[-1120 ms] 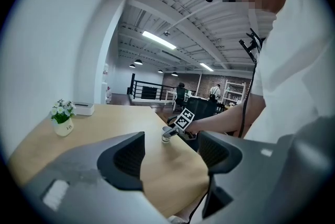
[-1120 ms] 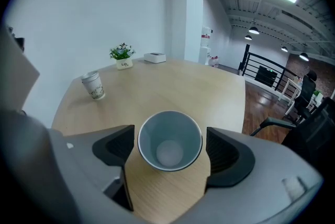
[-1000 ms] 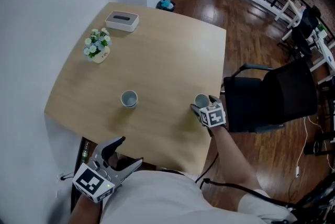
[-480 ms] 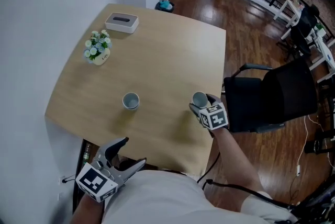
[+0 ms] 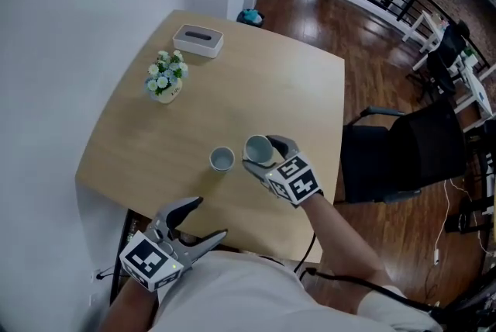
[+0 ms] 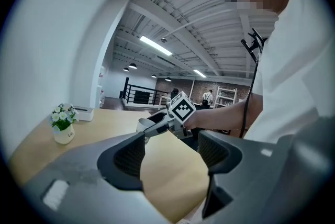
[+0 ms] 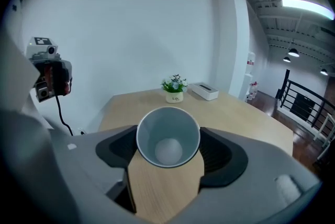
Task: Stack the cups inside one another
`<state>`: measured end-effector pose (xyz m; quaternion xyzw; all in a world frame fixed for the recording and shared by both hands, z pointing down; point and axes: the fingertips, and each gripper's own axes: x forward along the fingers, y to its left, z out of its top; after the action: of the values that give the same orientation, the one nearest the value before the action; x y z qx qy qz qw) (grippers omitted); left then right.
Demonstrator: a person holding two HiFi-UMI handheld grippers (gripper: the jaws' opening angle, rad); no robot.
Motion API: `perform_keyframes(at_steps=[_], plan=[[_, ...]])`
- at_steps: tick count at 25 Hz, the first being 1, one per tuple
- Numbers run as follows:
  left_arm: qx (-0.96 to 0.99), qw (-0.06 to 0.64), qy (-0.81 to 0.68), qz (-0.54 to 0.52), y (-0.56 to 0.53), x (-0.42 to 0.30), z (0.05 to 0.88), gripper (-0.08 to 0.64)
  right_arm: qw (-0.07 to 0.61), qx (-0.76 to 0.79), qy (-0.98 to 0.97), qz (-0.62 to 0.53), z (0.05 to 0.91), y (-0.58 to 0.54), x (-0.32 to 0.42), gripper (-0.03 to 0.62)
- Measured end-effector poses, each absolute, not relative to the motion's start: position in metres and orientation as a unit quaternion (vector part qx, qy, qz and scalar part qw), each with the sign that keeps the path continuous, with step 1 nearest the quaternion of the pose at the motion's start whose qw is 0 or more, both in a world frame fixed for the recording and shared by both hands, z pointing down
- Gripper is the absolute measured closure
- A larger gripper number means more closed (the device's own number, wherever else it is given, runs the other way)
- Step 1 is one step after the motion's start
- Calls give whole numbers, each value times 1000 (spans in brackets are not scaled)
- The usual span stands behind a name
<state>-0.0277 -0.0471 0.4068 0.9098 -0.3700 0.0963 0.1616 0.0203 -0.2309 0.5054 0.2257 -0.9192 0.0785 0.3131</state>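
Right hand-held gripper (image 5: 262, 157) is clenched on a cup (image 7: 168, 136), held just beside the second cup (image 5: 222, 160) on the bench (image 5: 232, 82), probably lining up to nest. Left hand-held gripper (image 5: 205, 219) is released and empty, off the near edge, out of the way.

Right gripper (image 5: 262, 153) mid-frame, arm stretched forward, jaws clamped on cup (image 7: 167, 136). Left gripper (image 5: 209, 216) lower left, jaws apart, empty.

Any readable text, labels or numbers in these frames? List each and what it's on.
Flower pot: a short dark print, too blurred to read.
Marker cubes: black-and-white square patterns only, no letters.
No print visible on the held cup, the table cup or the tissue box.
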Motion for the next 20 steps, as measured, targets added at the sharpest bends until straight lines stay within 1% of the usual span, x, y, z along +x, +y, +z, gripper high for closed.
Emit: perform_keyframes(at_steps=[5, 9, 14, 16, 20], plan=[[914, 164, -359, 93, -45, -73, 409, 224, 328, 216, -917, 74, 519, -216, -37, 222], [918, 171, -345, 92, -41, -103, 413, 224, 347, 223, -908, 74, 536, -211, -60, 221], [924, 175, -324, 99, -37, -134, 415, 224, 361, 262, -889, 98, 557, -211, -63, 215], [928, 177, -313, 99, -33, -141, 416, 224, 360, 281, -883, 109, 557, -207, -59, 198], [936, 182, -285, 97, -30, -150, 422, 224, 347, 317, -874, 126, 545, -197, -48, 190]])
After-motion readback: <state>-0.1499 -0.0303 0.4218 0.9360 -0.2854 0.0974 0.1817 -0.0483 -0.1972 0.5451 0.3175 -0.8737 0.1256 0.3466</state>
